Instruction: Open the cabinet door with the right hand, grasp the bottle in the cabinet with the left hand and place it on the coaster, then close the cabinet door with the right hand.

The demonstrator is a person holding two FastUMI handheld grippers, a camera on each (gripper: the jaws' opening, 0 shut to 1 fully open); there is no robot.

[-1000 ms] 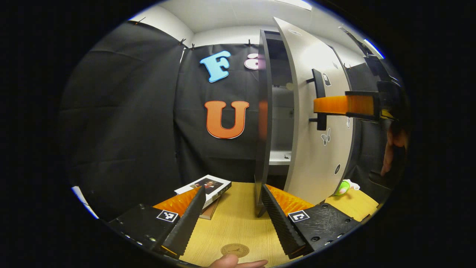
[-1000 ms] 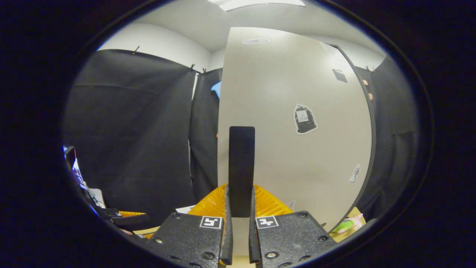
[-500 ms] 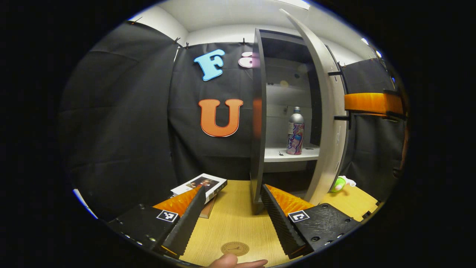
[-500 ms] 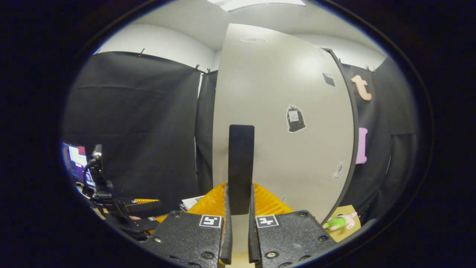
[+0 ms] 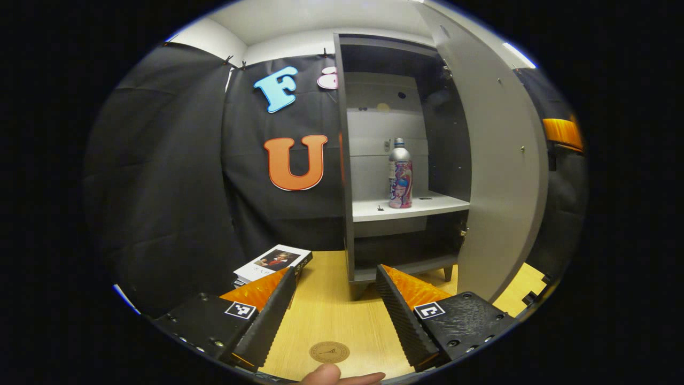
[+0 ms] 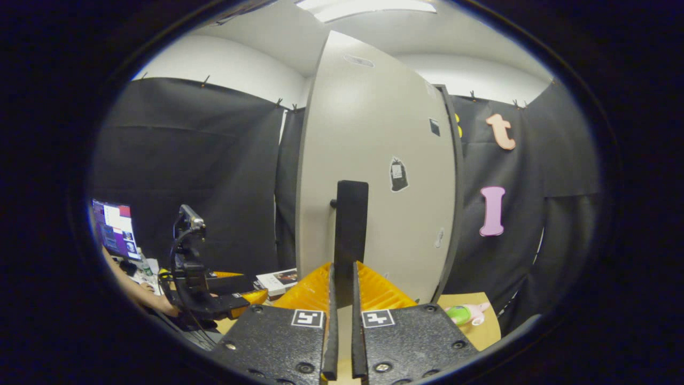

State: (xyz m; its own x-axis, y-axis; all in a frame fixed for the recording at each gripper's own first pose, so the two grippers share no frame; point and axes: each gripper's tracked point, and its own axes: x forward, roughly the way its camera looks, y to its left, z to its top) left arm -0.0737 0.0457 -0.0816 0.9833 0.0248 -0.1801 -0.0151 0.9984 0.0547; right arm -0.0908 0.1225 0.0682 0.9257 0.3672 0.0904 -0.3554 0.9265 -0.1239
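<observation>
Silver bottle (image 5: 399, 174), colourful label, upright on cabinet shelf (image 5: 422, 206).

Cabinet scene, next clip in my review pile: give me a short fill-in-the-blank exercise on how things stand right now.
1. The cabinet door stands ____.
2. The bottle stands upright on the cabinet's ____.
3. The right gripper is shut on the door's ____.
4. The left gripper hangs open above the round ____ on the table.

Missing words: open; shelf; handle; coaster
</observation>
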